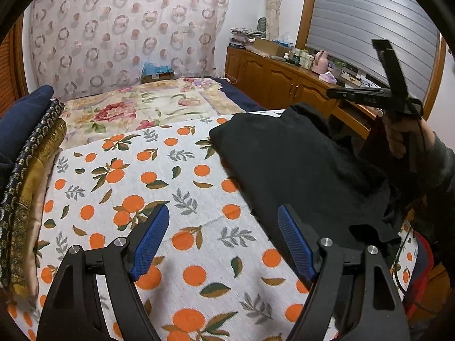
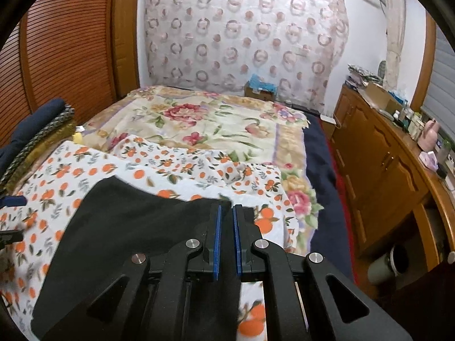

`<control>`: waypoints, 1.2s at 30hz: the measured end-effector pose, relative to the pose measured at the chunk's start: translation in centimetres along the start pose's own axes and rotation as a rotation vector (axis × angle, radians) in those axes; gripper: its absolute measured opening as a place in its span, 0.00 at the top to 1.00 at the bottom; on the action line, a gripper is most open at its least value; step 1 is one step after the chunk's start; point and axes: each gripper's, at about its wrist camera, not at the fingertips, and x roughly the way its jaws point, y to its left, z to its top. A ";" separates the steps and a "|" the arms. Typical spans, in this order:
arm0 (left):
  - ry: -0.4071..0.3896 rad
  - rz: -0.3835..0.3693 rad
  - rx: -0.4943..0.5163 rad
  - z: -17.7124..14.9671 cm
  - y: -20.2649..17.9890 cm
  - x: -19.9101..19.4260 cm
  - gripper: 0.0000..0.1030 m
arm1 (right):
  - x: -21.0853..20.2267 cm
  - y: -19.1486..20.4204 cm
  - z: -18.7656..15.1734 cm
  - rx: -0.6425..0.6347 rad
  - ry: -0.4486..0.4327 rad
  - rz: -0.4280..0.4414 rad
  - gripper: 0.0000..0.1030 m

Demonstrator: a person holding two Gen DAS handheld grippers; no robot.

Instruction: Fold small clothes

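A black garment (image 1: 298,164) lies on the orange-print cloth (image 1: 159,187) over the bed. My left gripper (image 1: 221,221) is open and empty, just above the cloth at the garment's near left edge. In the right wrist view my right gripper (image 2: 226,213) has its blue pads close together with black fabric of the garment (image 2: 128,227) between them, at its right edge. In the left wrist view the right gripper's body (image 1: 389,96) is raised at the far right, held by a hand.
A stack of folded clothes (image 1: 25,153) sits at the left of the cloth. A floral blanket (image 2: 216,125) covers the far bed. A wooden cabinet (image 2: 384,176) with bottles stands along the right. A wooden wardrobe (image 2: 65,45) is left.
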 end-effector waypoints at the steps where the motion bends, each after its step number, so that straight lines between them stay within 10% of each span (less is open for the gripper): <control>1: -0.003 0.001 0.004 0.0 -0.1 -0.1 0.23 | -0.7 0.3 -0.6 -0.001 -0.007 0.004 0.92; 7: -0.024 -0.009 0.019 -0.7 -1.6 -1.8 0.23 | -4.5 3.1 -3.3 -0.043 -0.017 0.005 0.90; 13: 0.004 0.008 0.021 -2.1 -2.7 -2.4 0.23 | -7.5 4.5 -5.7 -0.053 -0.016 0.003 0.63; 36: 0.091 -0.061 0.023 -6.5 -5.6 -1.9 0.23 | -9.6 9.3 -12.7 -0.066 0.077 0.160 0.63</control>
